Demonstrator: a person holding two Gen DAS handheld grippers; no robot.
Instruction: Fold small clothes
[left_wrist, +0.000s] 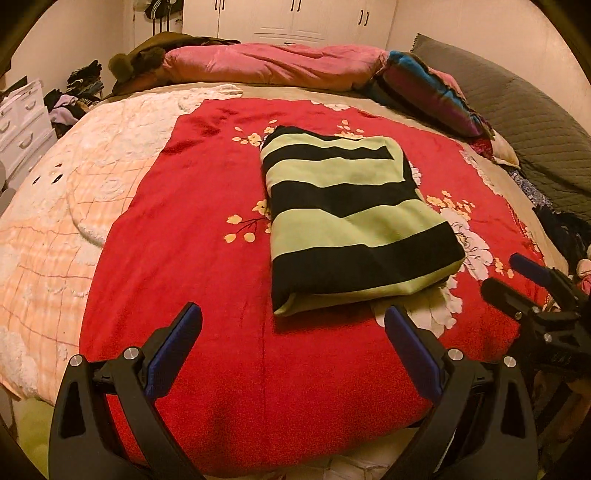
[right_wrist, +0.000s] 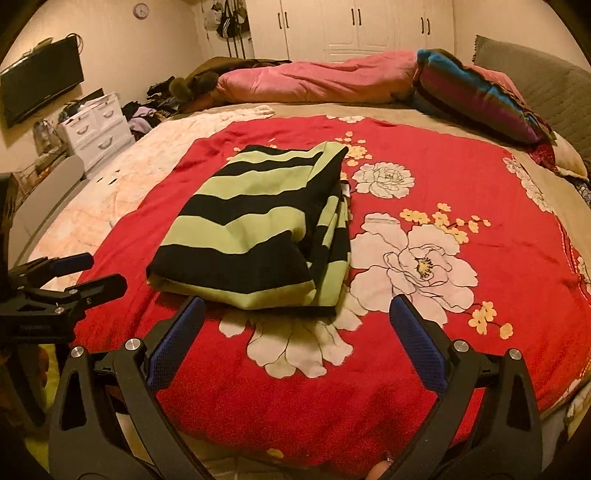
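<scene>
A striped top (left_wrist: 354, 221) with green and black bands lay folded into a neat block. It sat flat on a red blanket (left_wrist: 207, 236) with white and yellow flowers on it. In the right wrist view the same striped top (right_wrist: 255, 229) showed its folded layers stacked along its right edge, just beside a big white flower (right_wrist: 417, 266) printed on the red blanket (right_wrist: 424, 162).

The left claw (left_wrist: 293, 317) hung just in front of the striped top, near its closest edge. Its two blue pads were wide apart and nothing was between them. It did not touch the cloth. The right claw (right_wrist: 297, 310) also hung just in front of the striped top, at the closest corner. Its blue pads stood wide apart too, and it held nothing. Each claw showed up at the side of the other one's view: the right claw (left_wrist: 517, 275) to the right of the striped top, the left claw (right_wrist: 92, 273) to the left of it, both with their fingers apart.

Behind the striped top, at the far side of the bed, lay a long pink pillow (left_wrist: 273, 66). A pink and blue pillow (left_wrist: 432, 88) lay to the right of that. A peach quilt (left_wrist: 70, 192) covered the bed left of the red blanket. White drawers (right_wrist: 96, 125) stood far off to the left of the striped top, and white closet doors (right_wrist: 354, 26) stood far behind it.
</scene>
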